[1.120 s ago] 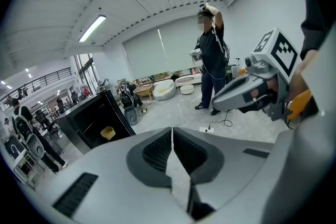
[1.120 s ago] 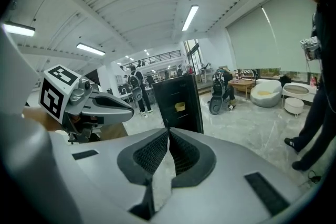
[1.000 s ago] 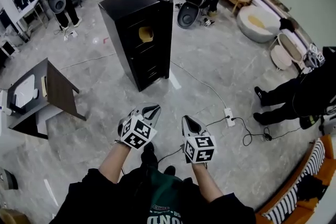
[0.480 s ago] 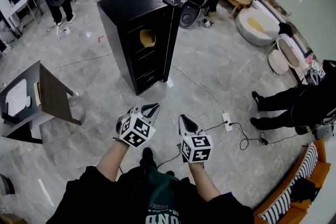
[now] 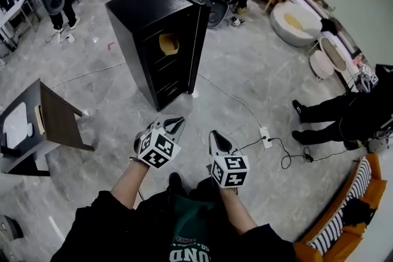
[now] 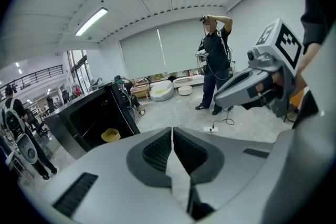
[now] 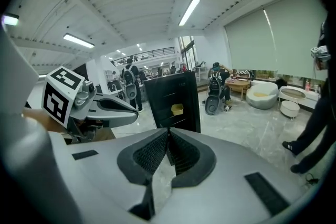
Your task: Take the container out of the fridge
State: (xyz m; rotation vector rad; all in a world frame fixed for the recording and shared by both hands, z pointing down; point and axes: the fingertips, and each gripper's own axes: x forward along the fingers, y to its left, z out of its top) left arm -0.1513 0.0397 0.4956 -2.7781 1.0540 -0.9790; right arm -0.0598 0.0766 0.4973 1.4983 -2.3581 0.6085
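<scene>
A black fridge [image 5: 144, 21] stands on the marble floor ahead of me, its door [image 5: 201, 21] swung open on the right. On a shelf inside sits a yellow container [image 5: 169, 43], also visible in the left gripper view [image 6: 110, 135] and the right gripper view [image 7: 177, 109]. My left gripper [image 5: 177, 123] and right gripper [image 5: 217, 137] hover side by side over the floor, well short of the fridge. Both point toward it. Each has its jaws shut with nothing between them [image 6: 172, 132] [image 7: 168, 135].
A dark table [image 5: 58, 116] stands at the left. A power strip [image 5: 266, 132] with cables lies on the floor to the right. A person in black [image 5: 344, 116] stands at the right, near an orange sofa [image 5: 344, 227]. More people and white seats [image 5: 298, 21] are behind the fridge.
The fridge has come closer and looks larger in the head view as I walk toward it. Both grippers moved forward with me and stayed shut.
</scene>
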